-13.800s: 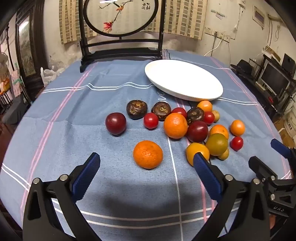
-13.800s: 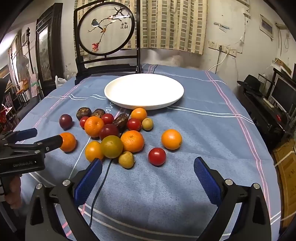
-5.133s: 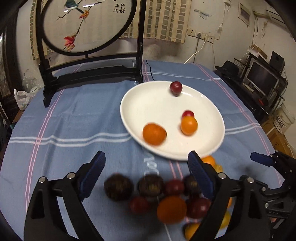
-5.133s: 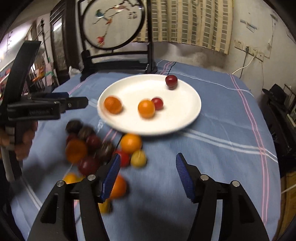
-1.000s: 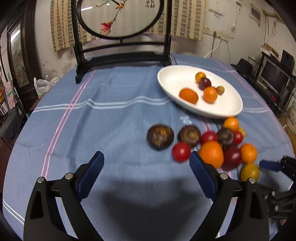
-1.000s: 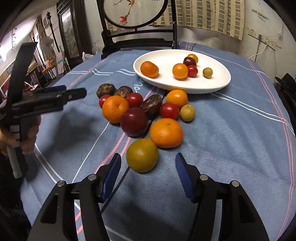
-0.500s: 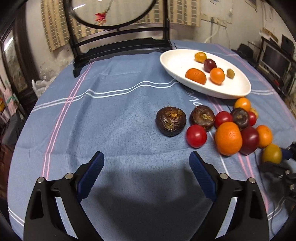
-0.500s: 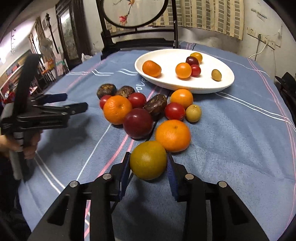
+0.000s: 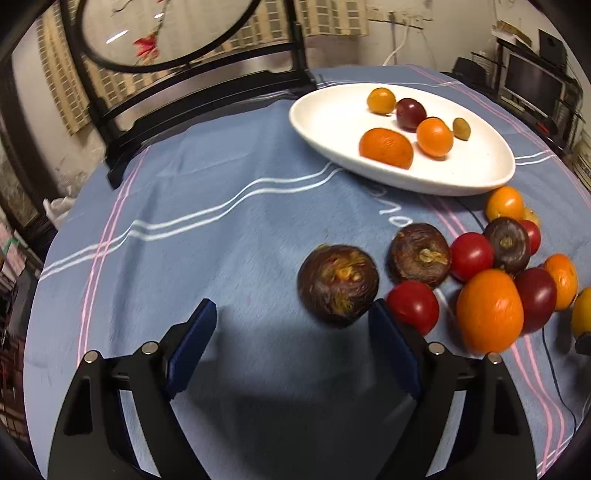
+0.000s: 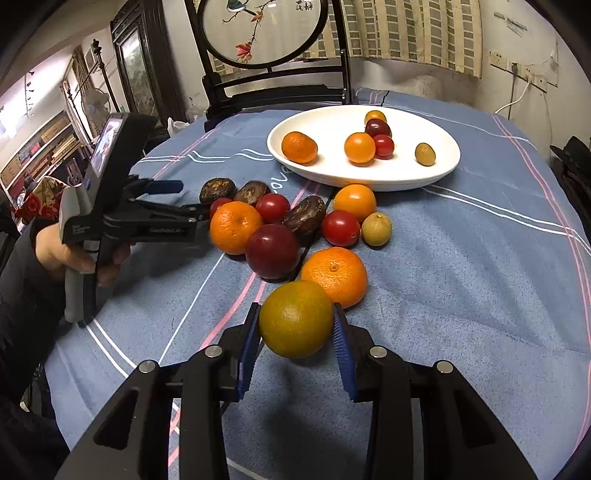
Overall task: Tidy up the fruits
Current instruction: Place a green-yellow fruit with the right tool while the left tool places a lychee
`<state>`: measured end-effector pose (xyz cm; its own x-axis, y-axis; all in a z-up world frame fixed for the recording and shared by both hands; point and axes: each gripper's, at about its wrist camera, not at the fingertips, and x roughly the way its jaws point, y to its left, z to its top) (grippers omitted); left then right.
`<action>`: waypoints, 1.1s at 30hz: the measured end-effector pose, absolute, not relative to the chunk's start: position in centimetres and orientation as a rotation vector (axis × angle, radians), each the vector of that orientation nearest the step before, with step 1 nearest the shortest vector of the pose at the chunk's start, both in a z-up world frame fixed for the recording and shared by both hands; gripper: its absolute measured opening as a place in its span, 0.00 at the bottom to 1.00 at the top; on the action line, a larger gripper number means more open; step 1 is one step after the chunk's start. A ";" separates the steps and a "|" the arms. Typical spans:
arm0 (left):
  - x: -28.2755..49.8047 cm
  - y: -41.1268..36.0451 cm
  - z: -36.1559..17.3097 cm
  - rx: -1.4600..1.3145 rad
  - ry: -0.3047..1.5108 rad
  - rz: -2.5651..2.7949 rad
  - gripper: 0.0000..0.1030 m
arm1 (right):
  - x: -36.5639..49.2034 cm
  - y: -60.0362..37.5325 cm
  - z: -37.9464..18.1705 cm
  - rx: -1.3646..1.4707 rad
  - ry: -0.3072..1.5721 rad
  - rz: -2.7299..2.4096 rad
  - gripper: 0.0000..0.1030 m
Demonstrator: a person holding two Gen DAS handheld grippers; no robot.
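While clamped between blue pads, green orange sits in right tongs, just above blue cloth on counter, touching orange behind it. Underside of the green orange hidden by its own bulk, so contact with cloth cannot be told.

Left tongs spread apart, holding nothing; right pad just beside dark fruit, touching or not hard to say (blur smears that edge). From right wrist view, left tongs seen side-on, tips partly behind mandarin, gripped by hand.

Loose pile near plate: plum, tomatoes, brown fruits, small yellow fruit. In left wrist view, pile cut off at right edge, with a yellow fruit only half showing.

On plate: mandarin, two oranges, plum, tomato, olive-like fruit. Tomato hidden behind orange in left wrist view.

Round screen stands behind, top cropped.
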<state>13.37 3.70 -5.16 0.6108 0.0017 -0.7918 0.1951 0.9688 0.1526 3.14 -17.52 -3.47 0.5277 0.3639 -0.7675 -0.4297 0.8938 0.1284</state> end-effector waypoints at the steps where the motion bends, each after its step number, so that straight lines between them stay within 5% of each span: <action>1: 13.6 3.5 -5.2 0.233 0.904 -0.127 0.71 | 3.2 -17.5 -3.5 -0.080 0.899 0.473 0.37; 4: 13.8 3.0 -5.1 0.185 0.909 -0.219 0.41 | 3.3 -17.5 -3.5 -0.081 0.901 0.473 0.37; 21: 15.5 1.7 3.0 0.084 0.780 -0.160 0.40 | 9.2 -18.4 3.4 -0.088 0.687 0.388 0.37; 33: 24.0 -2.8 0.5 0.017 0.874 -0.120 0.40 | 18.1 -17.5 -1.2 -0.064 0.826 0.315 0.37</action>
<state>24.03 -2.80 0.49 0.6357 -0.0978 -0.7657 0.1117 0.9932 -0.0341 18.11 -17.52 -1.17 0.6343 0.2507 -0.7313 -0.2999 0.9517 0.0661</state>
